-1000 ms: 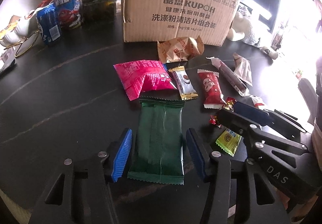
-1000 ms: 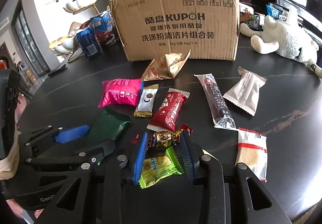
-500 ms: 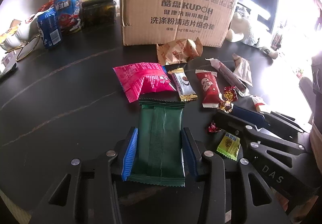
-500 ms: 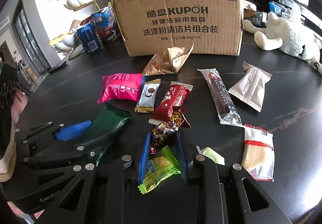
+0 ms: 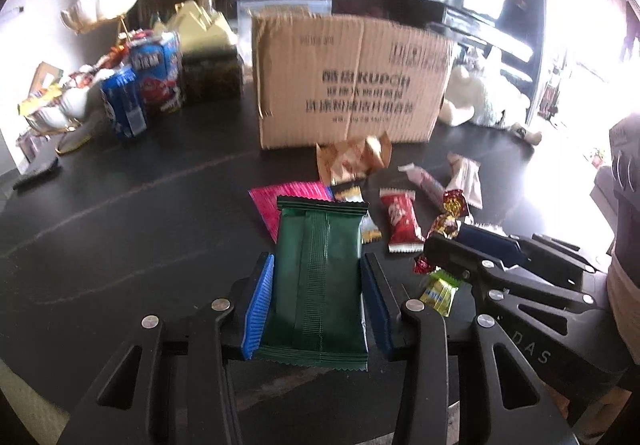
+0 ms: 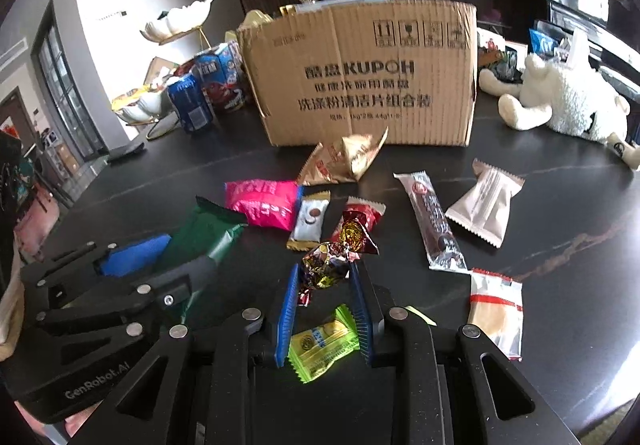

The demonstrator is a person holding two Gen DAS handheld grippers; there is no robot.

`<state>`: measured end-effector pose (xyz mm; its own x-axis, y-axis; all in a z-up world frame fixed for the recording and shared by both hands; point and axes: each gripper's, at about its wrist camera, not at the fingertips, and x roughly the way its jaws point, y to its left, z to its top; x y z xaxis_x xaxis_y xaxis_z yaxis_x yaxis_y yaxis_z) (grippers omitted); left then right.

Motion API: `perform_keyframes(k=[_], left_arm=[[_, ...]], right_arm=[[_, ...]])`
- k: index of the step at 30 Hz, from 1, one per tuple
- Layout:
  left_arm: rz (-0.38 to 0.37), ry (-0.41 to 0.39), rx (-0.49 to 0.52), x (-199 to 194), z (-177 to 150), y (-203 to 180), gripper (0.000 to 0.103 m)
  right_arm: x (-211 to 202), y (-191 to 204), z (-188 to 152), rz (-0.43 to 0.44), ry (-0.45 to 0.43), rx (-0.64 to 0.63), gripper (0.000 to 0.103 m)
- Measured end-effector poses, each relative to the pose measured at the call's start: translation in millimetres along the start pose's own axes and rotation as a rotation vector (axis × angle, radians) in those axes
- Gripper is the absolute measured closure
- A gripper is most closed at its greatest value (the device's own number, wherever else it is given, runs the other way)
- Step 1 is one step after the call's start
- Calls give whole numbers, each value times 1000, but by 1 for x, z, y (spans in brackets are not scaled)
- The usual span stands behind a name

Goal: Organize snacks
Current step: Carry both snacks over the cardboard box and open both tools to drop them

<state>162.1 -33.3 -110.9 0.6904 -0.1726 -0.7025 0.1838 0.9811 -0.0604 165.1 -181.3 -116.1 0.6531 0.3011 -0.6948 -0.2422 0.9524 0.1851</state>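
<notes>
both jaws squeezed tight — left gripper (image 5: 316, 297) on the green packet (image 5: 316, 265), right gripper (image 6: 326, 303) on shiny foil candies (image 6: 326, 265) — lifted above the black table (image 6: 560, 213), near the cardboard box (image 6: 368, 77), other snacks spread below.

counter (image 6: 560, 205) was dark, faintly veined | on it: cardboard box (image 6: 360, 77), pink packet (image 6: 262, 203), brown bar (image 6: 434, 219), white pouch (image 6: 486, 201), plush sheep (image 6: 560, 101), blue cans (image 6: 190, 105)
</notes>
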Motion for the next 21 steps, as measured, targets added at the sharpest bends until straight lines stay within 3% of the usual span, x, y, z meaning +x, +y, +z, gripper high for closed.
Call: perform_keyframes(k=[11, 21], left_arm=[[-10, -85, 26, -48, 24, -5, 60], [8, -204, 86, -73, 80, -9, 60]], right_arm=[[-53, 9, 27, -12, -87, -12, 75], [-73, 7, 78, -39, -170, -43, 75]])
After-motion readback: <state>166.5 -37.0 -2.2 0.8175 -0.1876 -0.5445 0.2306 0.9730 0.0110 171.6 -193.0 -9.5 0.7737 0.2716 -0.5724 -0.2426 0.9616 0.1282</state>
